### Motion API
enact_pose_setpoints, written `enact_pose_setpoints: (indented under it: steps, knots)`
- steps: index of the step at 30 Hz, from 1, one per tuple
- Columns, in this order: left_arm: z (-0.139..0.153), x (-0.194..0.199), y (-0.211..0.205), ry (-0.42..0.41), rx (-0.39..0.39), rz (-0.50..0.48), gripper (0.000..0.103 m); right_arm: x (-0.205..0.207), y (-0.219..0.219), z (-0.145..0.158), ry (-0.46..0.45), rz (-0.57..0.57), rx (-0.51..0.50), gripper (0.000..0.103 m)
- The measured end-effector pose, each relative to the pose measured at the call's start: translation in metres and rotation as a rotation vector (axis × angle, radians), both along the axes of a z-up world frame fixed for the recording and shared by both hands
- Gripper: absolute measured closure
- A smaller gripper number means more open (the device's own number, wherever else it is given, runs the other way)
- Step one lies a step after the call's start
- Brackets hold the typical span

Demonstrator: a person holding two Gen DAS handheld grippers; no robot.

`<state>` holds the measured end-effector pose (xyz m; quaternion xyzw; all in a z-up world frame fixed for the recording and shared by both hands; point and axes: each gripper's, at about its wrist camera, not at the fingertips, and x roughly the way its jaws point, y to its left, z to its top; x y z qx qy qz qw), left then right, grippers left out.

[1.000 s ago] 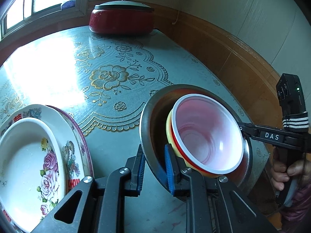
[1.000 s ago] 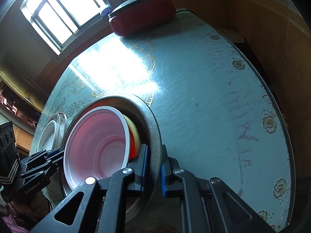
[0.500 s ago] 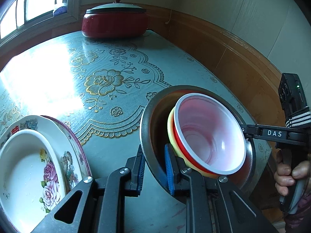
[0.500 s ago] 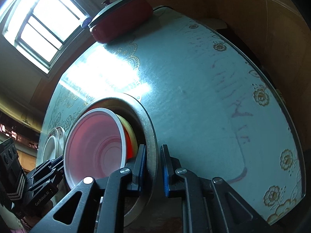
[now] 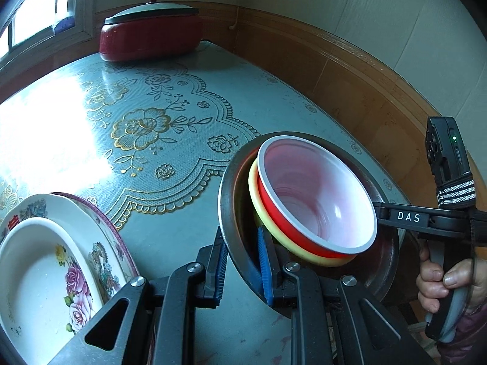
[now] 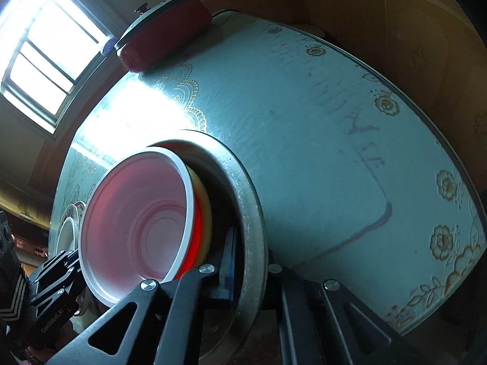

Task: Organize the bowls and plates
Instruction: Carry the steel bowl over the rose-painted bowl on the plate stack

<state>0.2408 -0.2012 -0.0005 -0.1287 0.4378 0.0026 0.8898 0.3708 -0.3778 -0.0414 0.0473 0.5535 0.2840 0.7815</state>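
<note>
While the left gripper (image 5: 240,261) pinches the metal basin (image 5: 226,200) rim above the table (image 5: 182,76), a red bowl (image 5: 316,194) sits nested in a yellow bowl (image 5: 258,210) inside it; floral plates (image 5: 45,258) lie stacked nearby. Opposite, the right gripper (image 6: 249,269) is clamped on the basin's far rim.

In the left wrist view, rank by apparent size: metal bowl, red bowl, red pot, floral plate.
1. Metal bowl
2. Red bowl
Floral plate, cut off by the frame, and red pot, far away: unranked.
</note>
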Motion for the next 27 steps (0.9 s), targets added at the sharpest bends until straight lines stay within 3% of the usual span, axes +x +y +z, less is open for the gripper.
enact_pose_setpoints:
  steps: [4, 9, 12, 14, 16, 18, 27]
  knots:
    - [0.001, 0.001, 0.002, -0.001, -0.005, -0.022, 0.083, -0.001, -0.01, -0.003, 0.023, -0.054, 0.037, 0.097]
    - [-0.003, 0.002, 0.008, 0.011, -0.053, -0.052, 0.08, -0.006, -0.03, -0.002, 0.022, -0.139, 0.072, 0.077]
    - [-0.004, 0.003, 0.011, 0.021, -0.066, -0.067, 0.073, -0.016, -0.033, -0.001, 0.002, -0.166, 0.058, 0.077]
    - [-0.004, 0.003, 0.007, 0.021, -0.053, -0.102, 0.077, -0.024, -0.035, -0.001, -0.016, -0.185, 0.053, 0.077]
    - [0.0, 0.002, 0.0, 0.008, -0.022, -0.138, 0.081, -0.031, -0.035, -0.001, -0.035, -0.199, 0.049, 0.082]
    - [0.0, 0.001, -0.004, 0.004, -0.008, -0.16, 0.081, -0.036, -0.031, 0.0, -0.052, -0.208, 0.044, 0.097]
    - [0.004, -0.005, -0.003, 0.013, -0.032, -0.209, 0.082, -0.055, -0.032, -0.001, -0.053, -0.266, 0.033, 0.1]
